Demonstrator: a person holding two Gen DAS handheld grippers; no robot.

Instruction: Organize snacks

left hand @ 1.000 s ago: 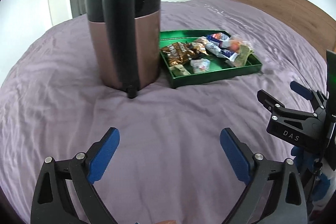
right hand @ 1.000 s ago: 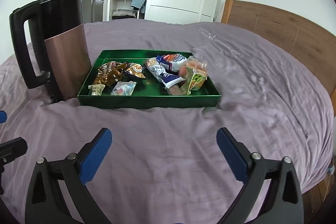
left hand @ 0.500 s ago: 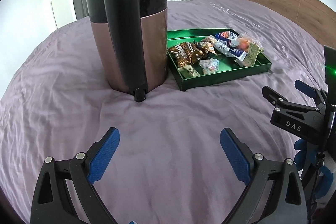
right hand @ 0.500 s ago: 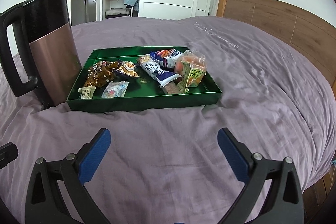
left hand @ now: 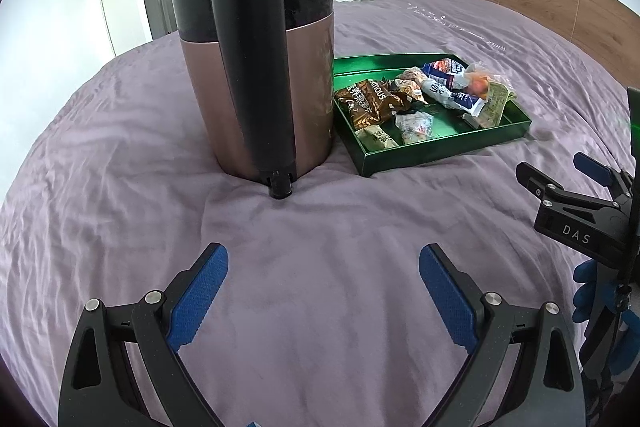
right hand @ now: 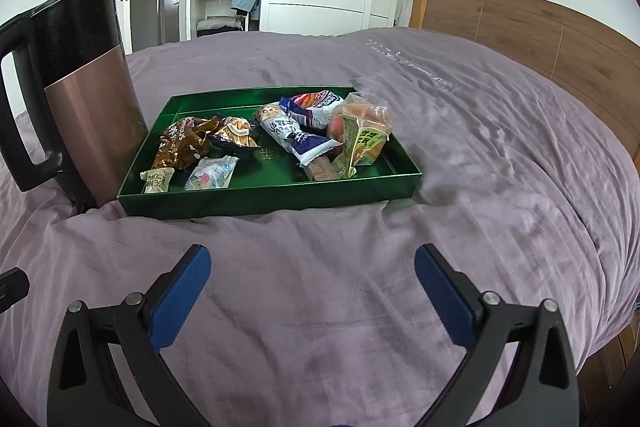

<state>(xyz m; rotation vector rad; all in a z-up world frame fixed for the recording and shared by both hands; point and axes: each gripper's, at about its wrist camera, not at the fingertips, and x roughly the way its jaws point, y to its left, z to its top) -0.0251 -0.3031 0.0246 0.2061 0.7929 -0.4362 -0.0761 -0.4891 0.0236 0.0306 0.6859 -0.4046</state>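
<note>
I read "DAS" in pale letters on the black body of my right gripper [left hand: 576, 183], seen from the left wrist view, and part of a word ending "MOUS" on the crinkled brown foil packet [right hand: 182, 143]. A white and navy wrapper [right hand: 292, 137] carries print I cannot make out, and faint pale script runs across the purple bedspread [right hand: 500, 187] beyond the tray.

All the snacks lie inside the shallow green tray [right hand: 264, 201], a glossy rectangular box whose long axis runs across my right wrist view. The brown packet sits at the tray's left end; a clear bag with orange contents [right hand: 362, 125] sits at its right end, and the white and navy wrapper lies diagonally between them. A small cellophane sweet [right hand: 212, 173] lies near the tray's front wall.

A copper and black kettle [left hand: 260, 67] stands upright just beside the tray's left end, handle facing my left gripper [left hand: 322, 279].

Both grippers hover over the soft, wrinkled bedspread, blue ribbed pads spread wide, holding nothing.
</note>
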